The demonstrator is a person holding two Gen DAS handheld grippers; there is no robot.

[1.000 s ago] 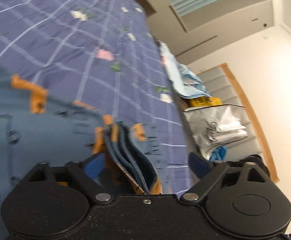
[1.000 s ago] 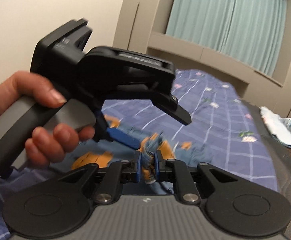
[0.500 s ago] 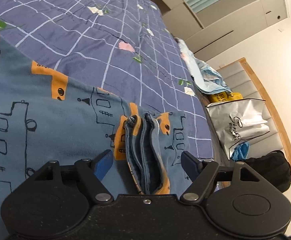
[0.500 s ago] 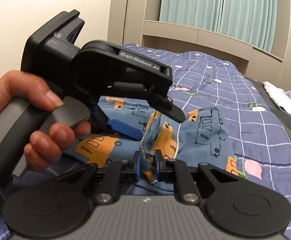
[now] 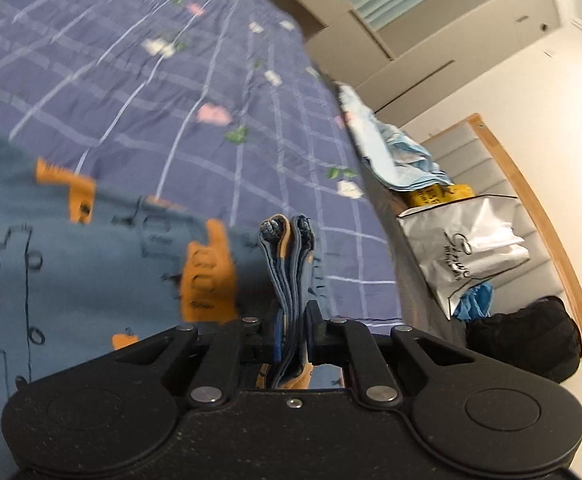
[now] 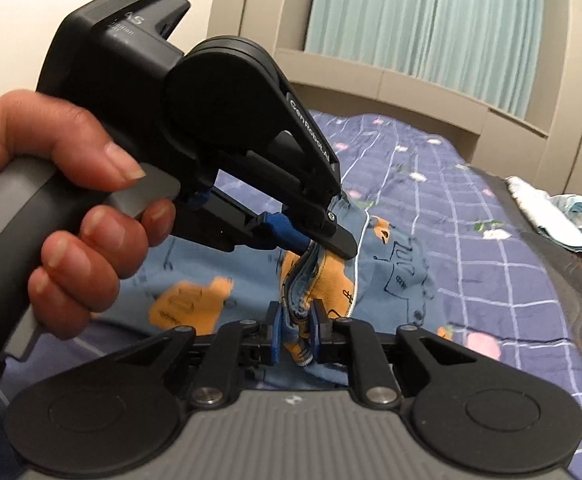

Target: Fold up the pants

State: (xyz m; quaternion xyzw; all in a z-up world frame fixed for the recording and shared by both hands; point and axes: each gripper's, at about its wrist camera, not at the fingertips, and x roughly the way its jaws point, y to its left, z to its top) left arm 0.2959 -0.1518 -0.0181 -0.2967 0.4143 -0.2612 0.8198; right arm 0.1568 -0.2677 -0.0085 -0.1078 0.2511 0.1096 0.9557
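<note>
The pants (image 5: 71, 264) are blue with orange patches and black line drawings, spread on the bed. In the left wrist view my left gripper (image 5: 293, 332) has its jaws closing on a bunched, layered edge of the pants (image 5: 287, 256), and the pads press the fabric. In the right wrist view my right gripper (image 6: 295, 334) is shut on another bunched edge of the pants (image 6: 323, 276). The left gripper (image 6: 323, 242), held by a hand (image 6: 79, 216), bites the same fold just above and beyond the right one.
A purple checked bedspread (image 5: 151, 80) covers the bed. At the bed's far side lie a light blue cloth (image 5: 395, 156), a silver bag (image 5: 467, 244) and a black bag (image 5: 531, 336). Curtains (image 6: 443, 20) and a beige cabinet stand behind the bed.
The left gripper's jaws went from wide apart around the bunched edge to closed on it, and the gripper lifted a little. The right gripper kept its hold.
</note>
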